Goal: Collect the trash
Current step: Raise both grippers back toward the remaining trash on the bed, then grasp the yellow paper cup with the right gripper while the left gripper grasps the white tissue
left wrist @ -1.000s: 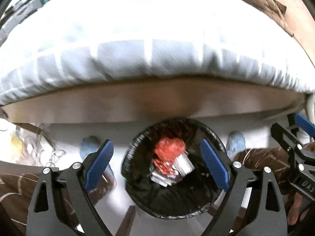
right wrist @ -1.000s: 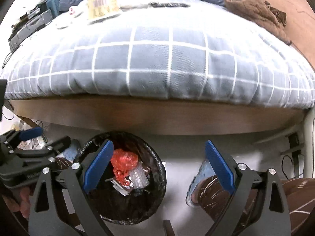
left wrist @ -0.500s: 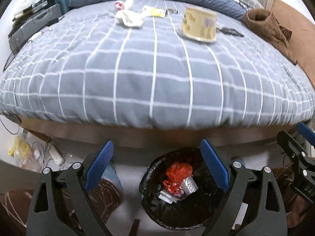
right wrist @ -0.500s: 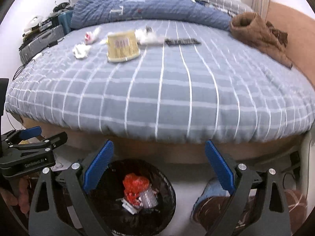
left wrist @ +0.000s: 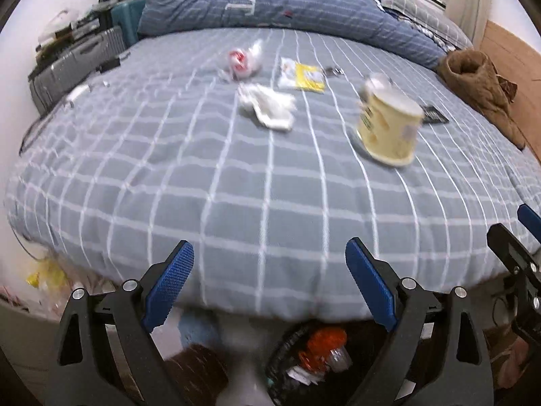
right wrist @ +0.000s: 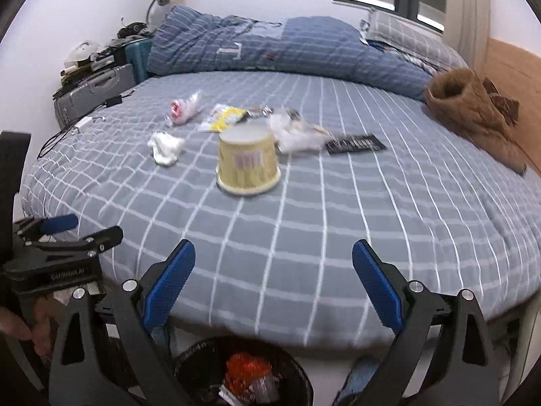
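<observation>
Trash lies on the checked blue bed [left wrist: 236, 186] [right wrist: 304, 220]: an upturned yellow paper cup [left wrist: 389, 128] [right wrist: 247, 160], a crumpled white tissue [left wrist: 267, 105] [right wrist: 165, 147], a red-and-white wrapper [left wrist: 241, 59] [right wrist: 182, 110], a yellow packet [left wrist: 304, 74] [right wrist: 225, 118], clear plastic [right wrist: 296, 132] and a black strip [right wrist: 355, 143]. A black-lined bin [left wrist: 314, 358] [right wrist: 243, 372] holding red and silvery trash stands on the floor below the bed edge. My left gripper [left wrist: 270, 291] and right gripper [right wrist: 274, 287] are both open and empty, raised above the bin, facing the bed.
A brown garment [left wrist: 480, 84] [right wrist: 473, 111] lies at the bed's right side, a rumpled blue duvet [right wrist: 287, 47] at the back. Suitcases and clutter [right wrist: 98, 81] stand at the far left. A person's hand [right wrist: 20, 324] holds the left gripper; slippered feet [left wrist: 199, 331] stand by the bin.
Both grippers have risen and tilted up from over the bin, so the bed top and its trash now fill the views. Both stay open and empty.
</observation>
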Tool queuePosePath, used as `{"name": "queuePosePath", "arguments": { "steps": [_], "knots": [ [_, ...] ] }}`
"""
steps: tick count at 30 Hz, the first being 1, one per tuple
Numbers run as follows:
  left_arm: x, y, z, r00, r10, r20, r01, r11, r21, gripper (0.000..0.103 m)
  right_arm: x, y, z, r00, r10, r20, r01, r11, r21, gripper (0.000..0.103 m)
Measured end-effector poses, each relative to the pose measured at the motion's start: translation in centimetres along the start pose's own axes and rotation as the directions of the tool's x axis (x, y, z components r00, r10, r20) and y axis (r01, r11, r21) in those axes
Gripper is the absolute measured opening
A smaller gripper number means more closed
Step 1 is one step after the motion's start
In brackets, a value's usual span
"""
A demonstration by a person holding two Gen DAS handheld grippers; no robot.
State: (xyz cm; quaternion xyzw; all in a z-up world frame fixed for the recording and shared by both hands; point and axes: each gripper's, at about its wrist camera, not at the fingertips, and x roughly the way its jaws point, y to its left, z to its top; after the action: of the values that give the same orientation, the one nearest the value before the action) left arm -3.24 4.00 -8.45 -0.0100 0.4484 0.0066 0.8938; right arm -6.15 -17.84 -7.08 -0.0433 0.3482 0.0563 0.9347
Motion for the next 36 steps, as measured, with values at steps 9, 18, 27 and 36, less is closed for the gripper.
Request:
{"name": "queuePosePath", "arguments": {
  "steps": [9,18,27,36],
  "knots": [
    [2.9,1.2,6.5,1.0,0.015,0.025,-0.014,1.0,-0.025,0.09,4.9,1.2,4.7,0.999,0.038,0.037,-0.037,0.998,-0.044,0.09],
    [7.4,1.3,10.7,1.0,-0.007,0.003,0.007,1.0,-0.029,0.09,9.9,2.6,7.7,0.997,0.07,0.02,-0.068,0.995,-0.072,0.09],
    [10.7,1.3,13.1,0.999,-0.01,-0.032,0.01,1.0,-0.011,0.089,13.1,3.1,8.9,0.996,0.086,-0.012,-0.086,0.995,-0.048,0.087],
    [12.8,0.9,13.5,0.993,-0.085,-0.077,0.084,0.996,-0.014,0.06,15.0,2.9,9.1,0.996,0.087,-0.027,-0.087,0.996,-0.004,0.068]
  ]
}}
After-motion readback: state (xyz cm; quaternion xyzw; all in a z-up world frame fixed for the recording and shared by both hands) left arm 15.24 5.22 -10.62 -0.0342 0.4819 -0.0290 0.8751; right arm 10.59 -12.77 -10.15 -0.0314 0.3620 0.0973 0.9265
